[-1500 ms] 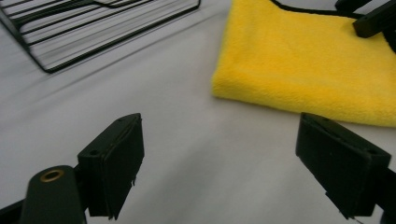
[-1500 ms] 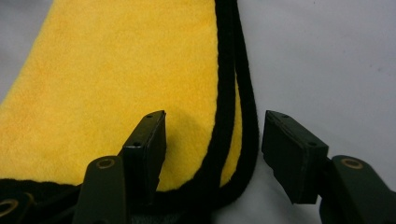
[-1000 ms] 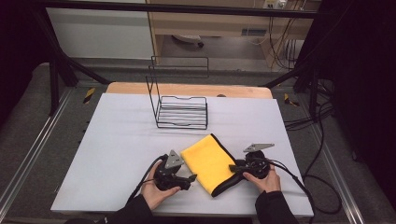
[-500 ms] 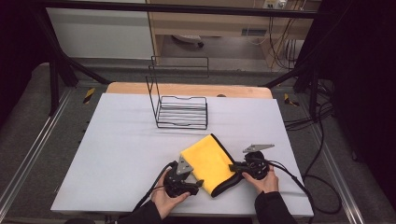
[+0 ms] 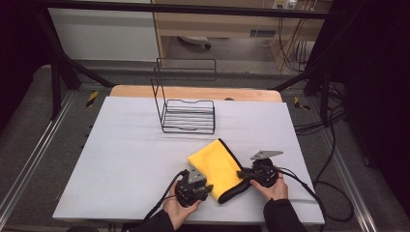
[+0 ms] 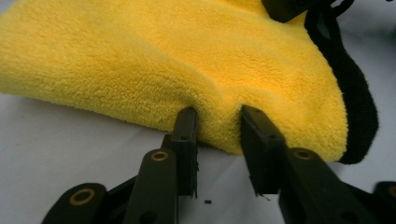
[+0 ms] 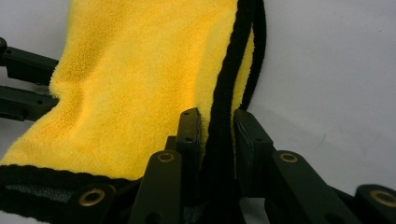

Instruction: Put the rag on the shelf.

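A folded yellow cloth (image 5: 217,162) with black trim lies on the white table (image 5: 121,159), near its front edge. My left gripper (image 5: 209,189) sits at the cloth's near left edge. Its jaws have just been closing and now pinch a puckered bit of the yellow fold (image 6: 187,56) between the left gripper's pads (image 6: 217,116). My right gripper (image 5: 240,175) is at the cloth's right side. Its jaws closed within the last second, and the right gripper (image 7: 217,116) is shut on the black-trimmed edge (image 7: 229,93).
A black wire rack (image 5: 186,113) stands upright at the middle back of the table. A wooden board (image 5: 193,92) runs along the far edge. Cables (image 5: 319,193) trail off the right side. Open table lies to the left.
My left gripper has slid right to the cloth's near edge and its jaws have closed on the fold. The right gripper has stayed on the trimmed edge.
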Action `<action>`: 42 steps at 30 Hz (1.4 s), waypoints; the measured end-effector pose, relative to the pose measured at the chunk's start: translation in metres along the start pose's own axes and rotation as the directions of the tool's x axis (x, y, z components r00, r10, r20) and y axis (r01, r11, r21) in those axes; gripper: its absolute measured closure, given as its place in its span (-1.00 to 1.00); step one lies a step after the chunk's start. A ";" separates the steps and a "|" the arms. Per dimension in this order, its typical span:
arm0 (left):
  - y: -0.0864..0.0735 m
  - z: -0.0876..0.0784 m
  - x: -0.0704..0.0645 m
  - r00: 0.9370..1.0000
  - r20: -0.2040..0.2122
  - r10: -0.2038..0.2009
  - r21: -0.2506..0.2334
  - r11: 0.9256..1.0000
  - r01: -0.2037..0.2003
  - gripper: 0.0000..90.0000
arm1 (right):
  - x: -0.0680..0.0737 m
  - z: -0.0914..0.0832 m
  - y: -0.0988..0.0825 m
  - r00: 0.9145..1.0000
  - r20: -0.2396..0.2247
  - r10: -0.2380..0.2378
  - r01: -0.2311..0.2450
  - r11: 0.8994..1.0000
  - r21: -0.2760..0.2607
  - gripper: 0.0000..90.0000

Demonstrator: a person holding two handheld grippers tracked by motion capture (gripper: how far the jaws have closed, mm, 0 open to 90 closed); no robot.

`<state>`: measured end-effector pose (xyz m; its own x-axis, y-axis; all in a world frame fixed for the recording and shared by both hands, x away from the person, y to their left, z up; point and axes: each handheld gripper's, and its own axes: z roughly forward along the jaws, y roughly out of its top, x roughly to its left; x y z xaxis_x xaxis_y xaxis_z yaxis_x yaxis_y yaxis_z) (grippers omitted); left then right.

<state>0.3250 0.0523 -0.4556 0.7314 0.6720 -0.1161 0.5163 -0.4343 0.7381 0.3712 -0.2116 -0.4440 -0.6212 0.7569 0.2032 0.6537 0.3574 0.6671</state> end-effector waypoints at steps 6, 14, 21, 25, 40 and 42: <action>0.002 0.001 -0.003 1.000 0.000 0.030 0.015 0.999 -0.030 0.79 | 0.000 0.001 0.000 1.000 0.002 0.006 -0.006 1.000 0.002 0.65; 0.007 -0.002 0.004 0.998 0.037 0.049 0.036 0.998 -0.050 0.92 | 0.001 -0.001 0.000 1.000 -0.002 0.022 -0.022 1.000 -0.008 0.67; 0.007 -0.016 0.017 0.997 0.048 0.067 0.055 0.996 -0.069 0.94 | 0.012 -0.004 -0.001 0.997 -0.028 0.074 -0.075 0.997 -0.029 0.66; 0.006 -0.025 0.025 0.995 0.063 0.072 0.060 0.995 -0.076 0.95 | 0.017 -0.003 -0.004 0.992 -0.064 0.108 -0.110 0.993 -0.032 0.62; 0.001 -0.024 0.032 0.993 0.084 0.083 0.085 0.992 -0.091 0.95 | 0.002 0.024 0.013 0.999 -0.012 0.032 -0.032 0.998 -0.053 0.15; 0.001 -0.024 0.033 0.993 0.086 0.078 0.084 0.993 -0.085 0.95 | 0.002 0.022 0.013 0.998 -0.046 0.044 -0.046 0.998 -0.049 0.42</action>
<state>0.3392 0.0881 -0.4429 0.8051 0.5818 -0.1150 0.4877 -0.5391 0.6867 0.3880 -0.1932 -0.4503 -0.6113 0.7458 0.2647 0.6597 0.2954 0.6911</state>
